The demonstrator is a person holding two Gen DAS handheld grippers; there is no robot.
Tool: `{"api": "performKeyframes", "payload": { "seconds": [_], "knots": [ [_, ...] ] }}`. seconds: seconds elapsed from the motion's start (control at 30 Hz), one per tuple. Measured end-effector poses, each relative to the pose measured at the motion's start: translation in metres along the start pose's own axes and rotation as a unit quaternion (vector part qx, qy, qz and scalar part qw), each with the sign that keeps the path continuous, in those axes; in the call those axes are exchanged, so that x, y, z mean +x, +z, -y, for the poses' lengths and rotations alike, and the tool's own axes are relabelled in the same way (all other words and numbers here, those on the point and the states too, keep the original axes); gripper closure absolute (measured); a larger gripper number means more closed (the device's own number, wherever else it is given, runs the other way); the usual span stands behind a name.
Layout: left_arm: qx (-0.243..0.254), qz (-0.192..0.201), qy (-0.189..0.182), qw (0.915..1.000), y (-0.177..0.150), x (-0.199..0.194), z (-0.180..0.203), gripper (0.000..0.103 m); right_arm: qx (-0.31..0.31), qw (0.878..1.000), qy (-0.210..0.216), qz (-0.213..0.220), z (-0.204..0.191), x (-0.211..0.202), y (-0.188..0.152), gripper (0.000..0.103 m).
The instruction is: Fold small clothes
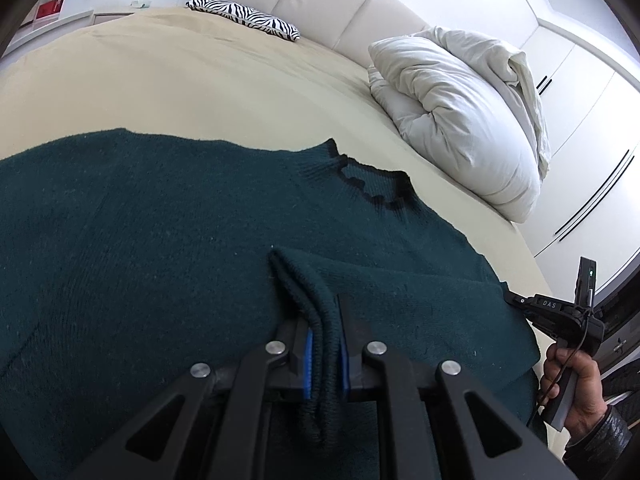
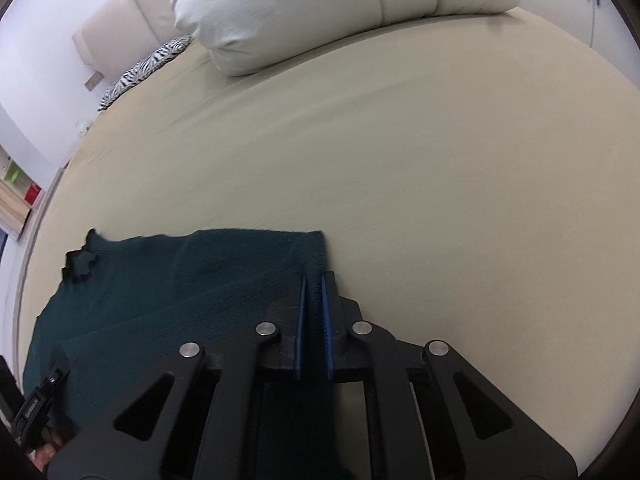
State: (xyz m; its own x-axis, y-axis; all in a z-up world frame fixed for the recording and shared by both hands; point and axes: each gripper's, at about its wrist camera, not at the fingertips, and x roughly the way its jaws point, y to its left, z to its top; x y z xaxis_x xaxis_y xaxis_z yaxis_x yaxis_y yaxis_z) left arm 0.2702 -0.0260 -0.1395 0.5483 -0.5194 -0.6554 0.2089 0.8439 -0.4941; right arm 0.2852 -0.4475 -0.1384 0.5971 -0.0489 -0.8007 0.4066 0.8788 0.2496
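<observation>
I count one dark green sweater (image 1: 160,220) on one beige bed (image 1: 180,80). I count two grippers: the left gripper (image 1: 316,320) and the right gripper (image 2: 314,292). One white duvet (image 1: 452,116) is bundled on the bed. One zebra-print cushion (image 1: 244,18) is present. One hand (image 1: 576,380) is visible, on the right gripper's handle.

A home bedroom: bed (image 1: 200,80), duvet (image 1: 460,120), wardrobe (image 1: 580,80).

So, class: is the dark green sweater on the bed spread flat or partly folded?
Partly folded. The green sweater lies mostly spread on the bed, but a doubled layer lies folded over its body.
</observation>
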Motion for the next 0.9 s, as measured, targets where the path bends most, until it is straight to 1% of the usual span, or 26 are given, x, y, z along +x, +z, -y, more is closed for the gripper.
{"api": "performKeyframes", "payload": {
  "seconds": [0.1, 0.17, 0.23, 0.3, 0.33, 0.4, 0.43, 0.47, 0.57, 0.6, 0.63, 0.67, 0.7, 0.77, 0.8, 0.87, 0.9],
  "knots": [
    [-0.006, -0.002, -0.007, 1.0, 0.0, 0.002, -0.004, 0.09, 0.024, 1.0, 0.011, 0.011, 0.013, 0.005, -0.006, 0.099],
    [-0.007, -0.003, -0.009, 0.9999, 0.0, 0.002, -0.005, 0.09, 0.016, 1.0, 0.008, 0.013, 0.011, 0.009, -0.007, 0.098],
    [-0.007, -0.003, -0.01, 0.9999, -0.001, 0.002, -0.005, 0.09, -0.004, 1.0, 0.006, 0.009, 0.007, 0.007, -0.006, 0.098],
    [-0.006, -0.002, -0.01, 0.9999, -0.001, 0.002, -0.005, 0.09, 0.014, 1.0, 0.016, 0.006, 0.013, -0.004, -0.004, 0.095],
    [-0.006, -0.002, -0.01, 0.9999, -0.001, 0.002, -0.005, 0.09, 0.027, 0.999, 0.013, 0.013, 0.015, -0.013, -0.003, 0.093],
    [-0.005, -0.002, -0.009, 0.9999, -0.001, 0.002, -0.005, 0.09, 0.037, 0.998, 0.007, 0.046, 0.015, -0.035, -0.004, 0.092],
    [-0.005, -0.001, -0.009, 0.9999, -0.001, 0.002, -0.004, 0.09, 0.029, 0.998, 0.022, 0.058, 0.012, -0.045, -0.006, 0.092],
    [-0.005, -0.001, -0.009, 0.9999, -0.002, 0.002, -0.005, 0.09, 0.015, 0.997, 0.036, 0.061, 0.004, -0.051, -0.008, 0.092],
    [-0.007, -0.002, -0.011, 0.9999, -0.001, 0.002, -0.005, 0.09, -0.034, 0.997, 0.047, 0.044, -0.02, -0.048, -0.02, 0.092],
    [-0.008, -0.002, -0.013, 0.9999, -0.001, 0.002, -0.005, 0.09, -0.039, 0.998, 0.031, 0.027, -0.021, -0.037, -0.025, 0.092],
    [-0.011, -0.004, -0.015, 0.9998, 0.0, 0.002, -0.006, 0.09, -0.034, 0.999, 0.009, -0.003, -0.018, -0.021, -0.028, 0.092],
    [-0.015, -0.007, -0.018, 0.9997, 0.0, 0.002, -0.007, 0.09, -0.021, 0.999, 0.017, -0.023, -0.01, -0.006, -0.034, 0.092],
    [-0.019, -0.01, -0.022, 0.9995, 0.002, 0.002, -0.008, 0.09, -0.013, 0.999, 0.035, 0.0, -0.005, -0.009, -0.036, 0.093],
    [-0.03, -0.014, -0.033, 0.9989, 0.003, 0.0, -0.012, 0.089, -0.002, 0.999, 0.033, 0.0, -0.003, -0.021, -0.037, 0.092],
    [-0.034, -0.016, -0.035, 0.9987, 0.004, -0.002, -0.012, 0.089, -0.001, 1.0, 0.03, 0.009, -0.005, -0.031, -0.038, 0.092],
    [-0.042, -0.012, -0.034, 0.9985, 0.004, -0.008, -0.012, 0.084, -0.015, 0.999, 0.027, 0.042, -0.011, -0.053, -0.043, 0.09],
    [-0.044, -0.009, -0.034, 0.9984, 0.005, -0.012, -0.012, 0.076, -0.02, 0.998, 0.032, 0.055, -0.015, -0.061, -0.046, 0.09]
  ]
}}
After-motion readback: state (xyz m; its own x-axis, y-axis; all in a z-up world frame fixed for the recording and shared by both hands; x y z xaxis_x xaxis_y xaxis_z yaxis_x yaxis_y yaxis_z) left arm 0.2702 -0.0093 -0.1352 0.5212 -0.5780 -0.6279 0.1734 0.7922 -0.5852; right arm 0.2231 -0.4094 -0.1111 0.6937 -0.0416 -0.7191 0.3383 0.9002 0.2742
